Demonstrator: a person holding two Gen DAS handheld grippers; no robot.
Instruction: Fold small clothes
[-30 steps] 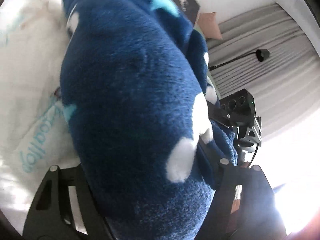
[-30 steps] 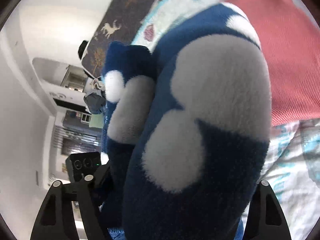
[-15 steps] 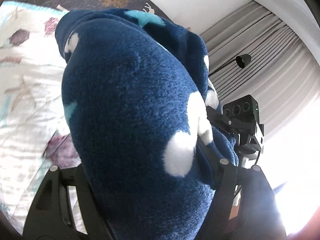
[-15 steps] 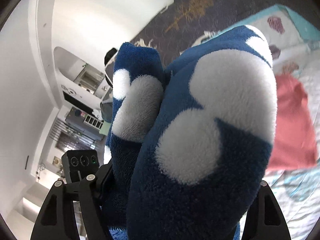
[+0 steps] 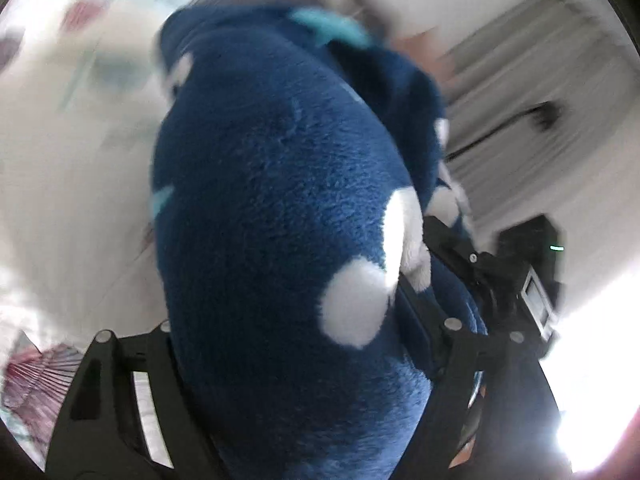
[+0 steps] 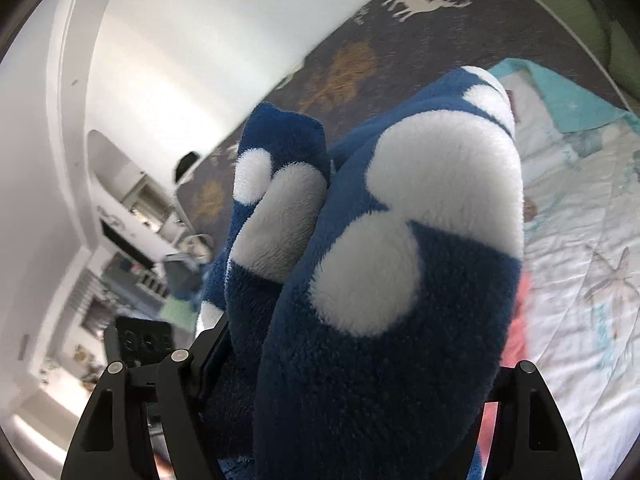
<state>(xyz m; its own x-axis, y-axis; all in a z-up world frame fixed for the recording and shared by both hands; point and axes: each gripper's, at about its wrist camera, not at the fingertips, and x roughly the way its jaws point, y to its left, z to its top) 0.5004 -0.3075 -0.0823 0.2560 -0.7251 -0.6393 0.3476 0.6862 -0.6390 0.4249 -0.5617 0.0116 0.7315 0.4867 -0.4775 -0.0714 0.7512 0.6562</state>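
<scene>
A dark blue fleece garment (image 5: 280, 208) with white and light blue spots fills the left wrist view, bunched between the black fingers (image 5: 120, 392) of my left gripper (image 5: 280, 380), which is shut on it. The same fleece garment (image 6: 392, 272) with large white patches fills the right wrist view, and my right gripper (image 6: 328, 408) is shut on it. Both grippers hold it up off the bed, close side by side. The other gripper (image 5: 520, 280) shows at the right of the left wrist view. The fingertips are hidden by fabric.
A white quilt (image 6: 580, 280) with pale sea prints covers the bed, with a pink garment (image 6: 516, 344) lying on it. A dark blanket with deer prints (image 6: 400, 32) lies behind. Grey curtains (image 5: 540, 80) and a white wall (image 6: 180, 40) are beyond.
Both grippers have swung with the fleece garment still held; the left wrist view is now motion-blurred, and the right wrist view has turned so the pink garment sits lower right.
</scene>
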